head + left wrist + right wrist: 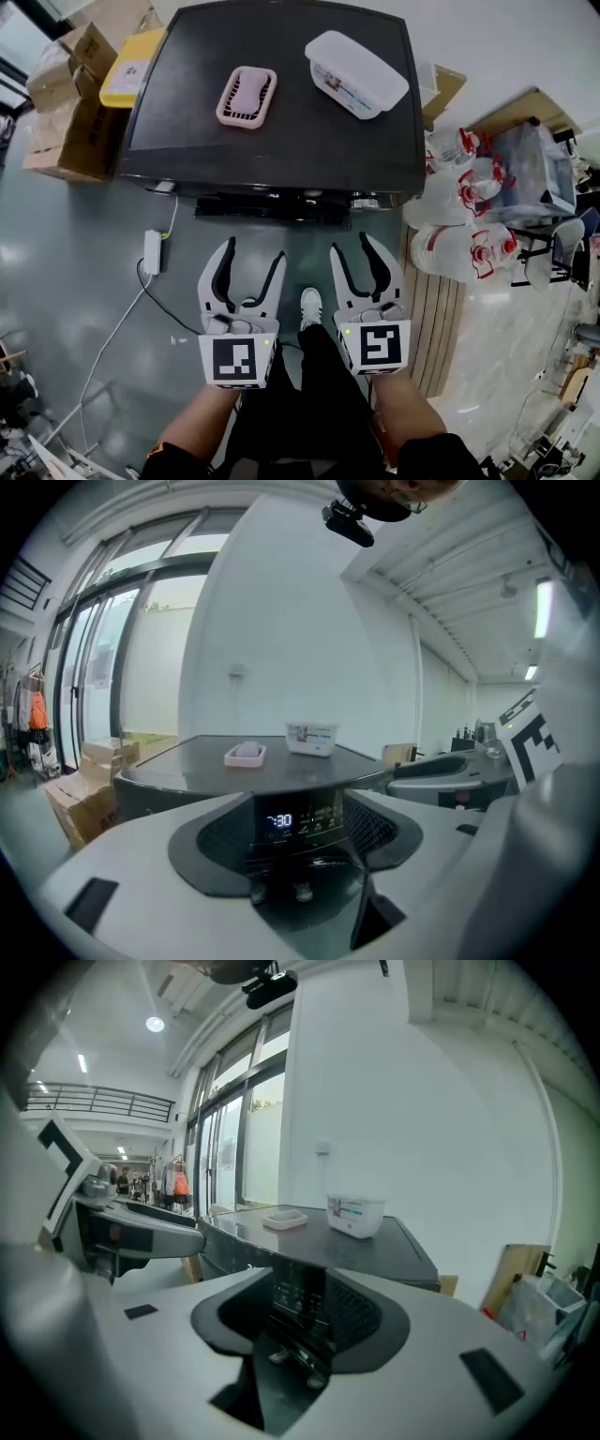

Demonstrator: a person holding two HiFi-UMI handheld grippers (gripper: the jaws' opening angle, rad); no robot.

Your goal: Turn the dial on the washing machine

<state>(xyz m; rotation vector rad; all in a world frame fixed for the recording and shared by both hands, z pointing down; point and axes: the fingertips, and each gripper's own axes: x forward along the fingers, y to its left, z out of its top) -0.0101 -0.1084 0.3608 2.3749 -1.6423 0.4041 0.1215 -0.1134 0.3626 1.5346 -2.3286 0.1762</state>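
The washing machine (272,141) is a dark box straight ahead, with its control panel (300,199) along the near edge. I cannot pick out the dial on it. My left gripper (253,251) hangs open a short way in front of the panel, holding nothing. My right gripper (353,246) is beside it, jaws apart but narrower, also holding nothing. In the left gripper view the lit display (278,820) shows between the jaws of the left gripper (298,832). The right gripper view has the panel (298,1302) framed between the jaws of the right gripper (300,1314).
A pink slotted basket (247,96) and a white lidded box (356,73) lie on the washer's top. Cardboard boxes (70,103) stand at its left, several water jugs (459,206) at its right. A power adapter with cable (151,251) lies on the floor.
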